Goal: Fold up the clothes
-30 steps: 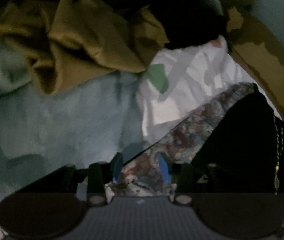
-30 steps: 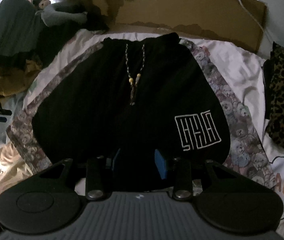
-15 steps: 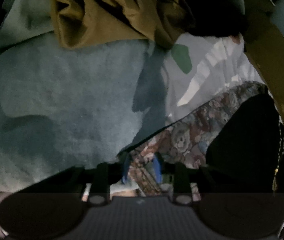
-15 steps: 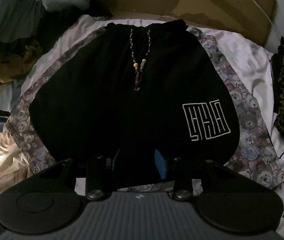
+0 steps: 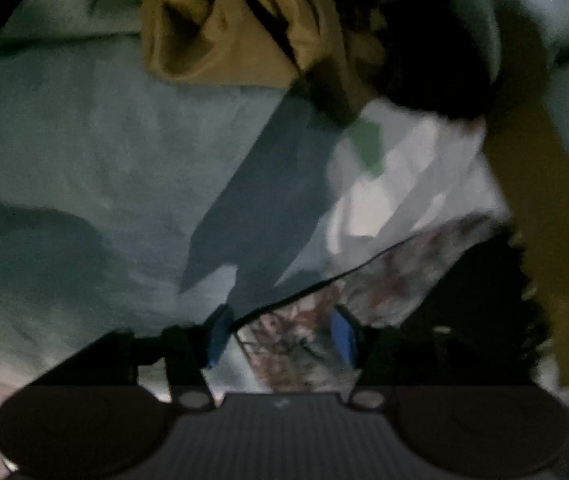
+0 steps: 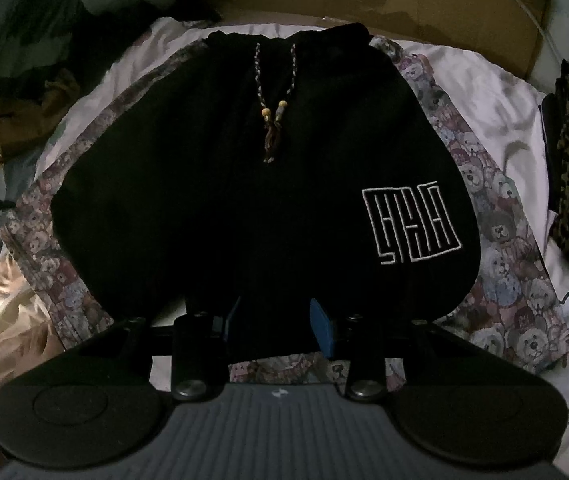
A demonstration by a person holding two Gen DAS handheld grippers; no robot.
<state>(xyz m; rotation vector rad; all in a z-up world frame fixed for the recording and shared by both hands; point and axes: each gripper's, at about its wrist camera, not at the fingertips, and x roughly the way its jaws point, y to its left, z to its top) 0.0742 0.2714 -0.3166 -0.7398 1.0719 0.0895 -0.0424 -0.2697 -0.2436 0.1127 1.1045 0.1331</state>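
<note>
On the bed: black drawstring shorts (image 6: 244, 208) spread flat, waistband away, over a bear-print cloth (image 6: 496, 264), presumably as a folding surface. White line emblem (image 6: 410, 226), unreadable. Right gripper (image 6: 272, 324) open over the hem, empty. Left gripper (image 5: 280, 336) open astride the cloth's edge.

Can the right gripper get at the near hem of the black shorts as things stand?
Probably yes. The right gripper is open, with the near edge of the black shorts lying flat between its fingers on the teddy-print cloth. Nothing covers that edge.
</note>
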